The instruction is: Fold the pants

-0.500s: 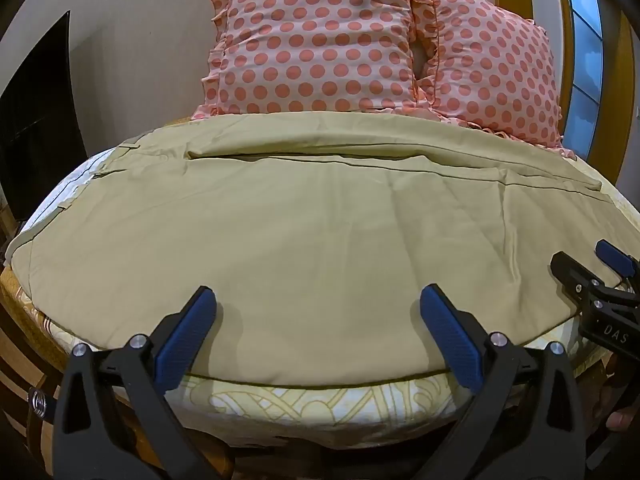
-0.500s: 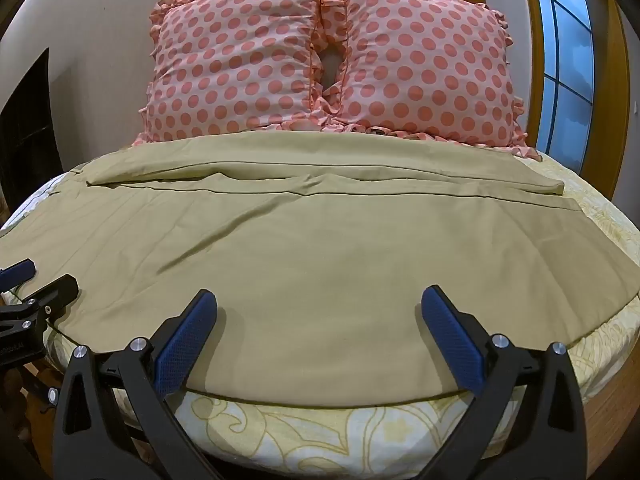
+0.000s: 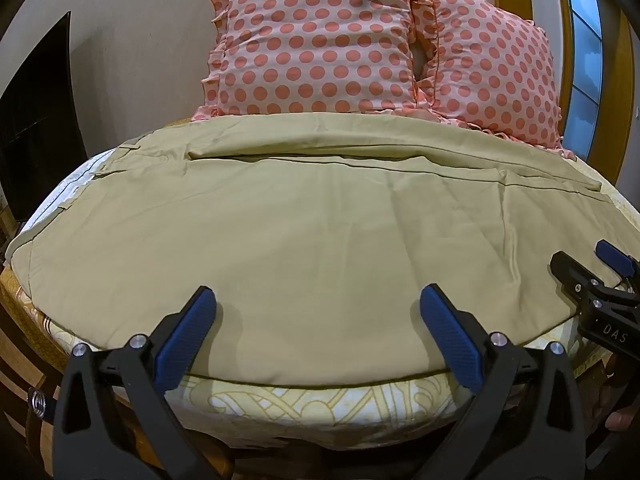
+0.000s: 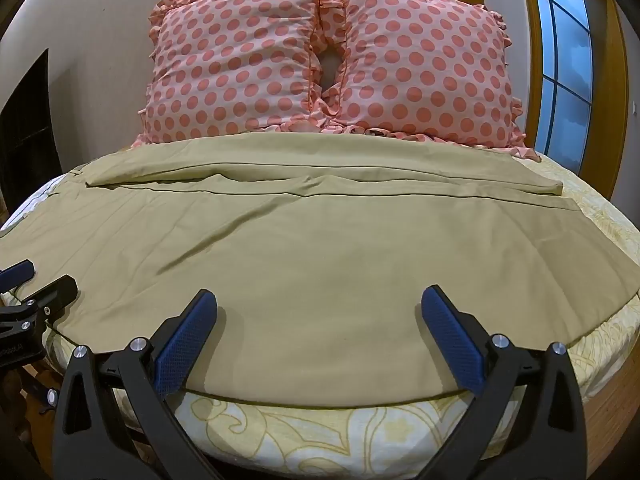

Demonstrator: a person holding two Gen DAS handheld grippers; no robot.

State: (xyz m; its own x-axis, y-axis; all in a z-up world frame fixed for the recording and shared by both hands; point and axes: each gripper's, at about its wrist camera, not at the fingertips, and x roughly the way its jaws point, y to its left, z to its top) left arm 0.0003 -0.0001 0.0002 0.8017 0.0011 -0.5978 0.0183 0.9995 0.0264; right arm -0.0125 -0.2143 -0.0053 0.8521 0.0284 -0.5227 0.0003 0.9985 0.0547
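The tan pants (image 3: 320, 240) (image 4: 320, 248) are laid flat on the bed (image 3: 320, 400) (image 4: 320, 424); their long way runs from side to side across the bed, not toward the pillows. The waist end with its pale lining is seen at the left side in the left wrist view; the leg ends are seen at the right side, where a hem is shown near the bed's edge in the right wrist view. One leg is folded along the far side, with its long seam lines running the same side-to-side way. Two pink spotted pillows (image 3: 320, 40) (image 4: 320, 60) are stood up behind the pants, touching each other; the far edge of the pants is just beside them.

The left gripper (image 3: 318, 308) (image 4: 24, 292) is held over the near edge of the pants; its blue pads are spread wide apart and nothing is pinched between them. The right gripper (image 4: 319, 308) (image 3: 600, 268) is held beside it over the same near edge; its jaws are spread wide too, with only cloth seen below.
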